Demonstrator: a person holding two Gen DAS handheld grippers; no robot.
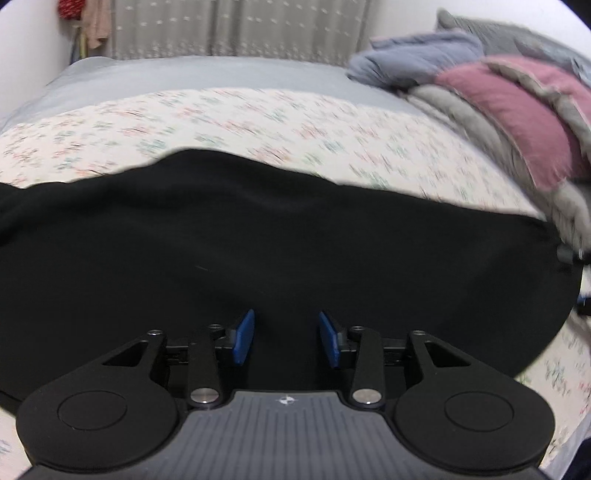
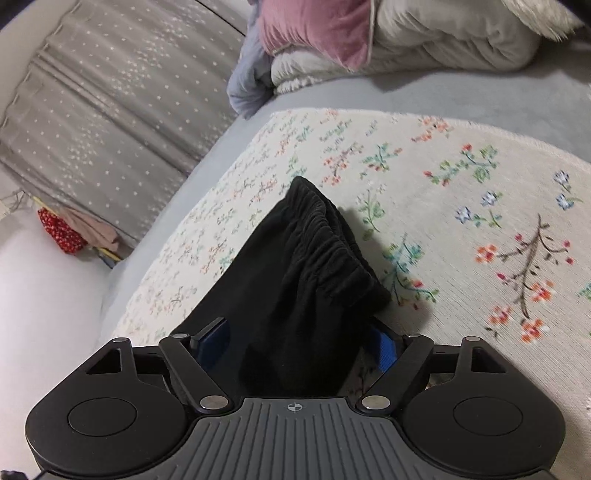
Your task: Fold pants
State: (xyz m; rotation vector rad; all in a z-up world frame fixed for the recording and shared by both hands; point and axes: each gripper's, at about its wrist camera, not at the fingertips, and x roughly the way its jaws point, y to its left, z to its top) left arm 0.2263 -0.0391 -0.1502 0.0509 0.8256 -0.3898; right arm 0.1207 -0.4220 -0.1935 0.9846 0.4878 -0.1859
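Note:
Black pants lie spread across a floral bed cover in the left wrist view. My left gripper is open, its blue fingertips apart over the black cloth, holding nothing. In the right wrist view the pants' gathered elastic waistband bunches up and runs back between my right gripper's blue pads. The pads stand apart with cloth between them; whether they pinch it I cannot tell.
A pile of folded bedding, pink, grey and blue, sits at the bed's far right and also shows in the right wrist view. A grey curtain hangs behind the bed. Red and pink cloths hang by the wall.

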